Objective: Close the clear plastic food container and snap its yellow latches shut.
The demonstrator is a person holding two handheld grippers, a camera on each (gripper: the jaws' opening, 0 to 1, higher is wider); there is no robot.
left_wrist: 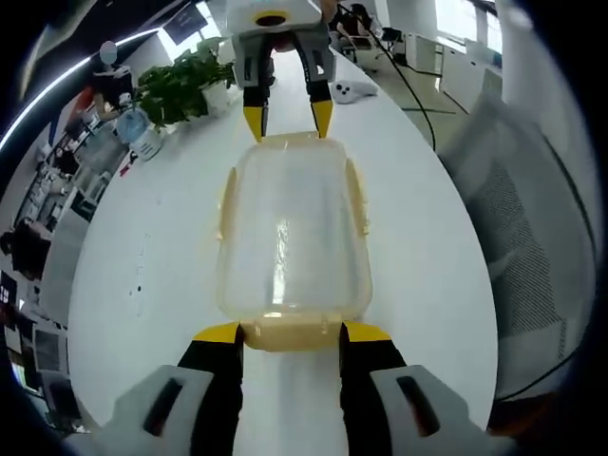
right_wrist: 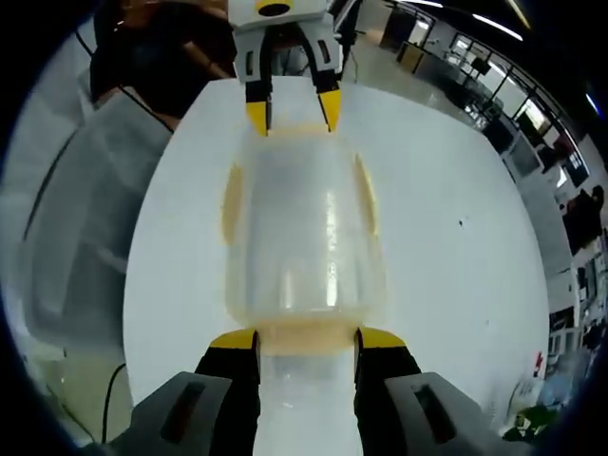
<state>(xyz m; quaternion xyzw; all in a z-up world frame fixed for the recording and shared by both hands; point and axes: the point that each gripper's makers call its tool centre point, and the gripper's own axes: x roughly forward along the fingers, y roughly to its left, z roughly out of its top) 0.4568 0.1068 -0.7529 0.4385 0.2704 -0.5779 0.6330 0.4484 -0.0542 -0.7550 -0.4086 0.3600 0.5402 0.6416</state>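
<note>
- The long white table point(left_wrist: 171, 247) carries everything, and the clear rectangular plastic food container point(left_wrist: 293, 233) lies flat near its middle, between your two tools. I take this container as the landmark.
- The container's clear lid point(right_wrist: 304, 228) is already on the box. So I judge that the closing is done and the latching step is in hand.
- Your left gripper point(left_wrist: 290, 332) stands at one short end of the container. Its yellow-tipped jaws are spread, one on each side of the yellow end latch point(left_wrist: 290, 332).
- Your right gripper point(right_wrist: 306, 339) stands at the opposite short end, jaws also spread around the latch point(right_wrist: 306, 339) there.
- The narrow yellow latches on the long sides point(left_wrist: 357, 195) lie along the container's edges. If they are snapped, I cannot tell.
- For the next move, I think you must press each end latch against the container wall until it clicks, with both tools pushing toward each other so the box does not slide.
</note>
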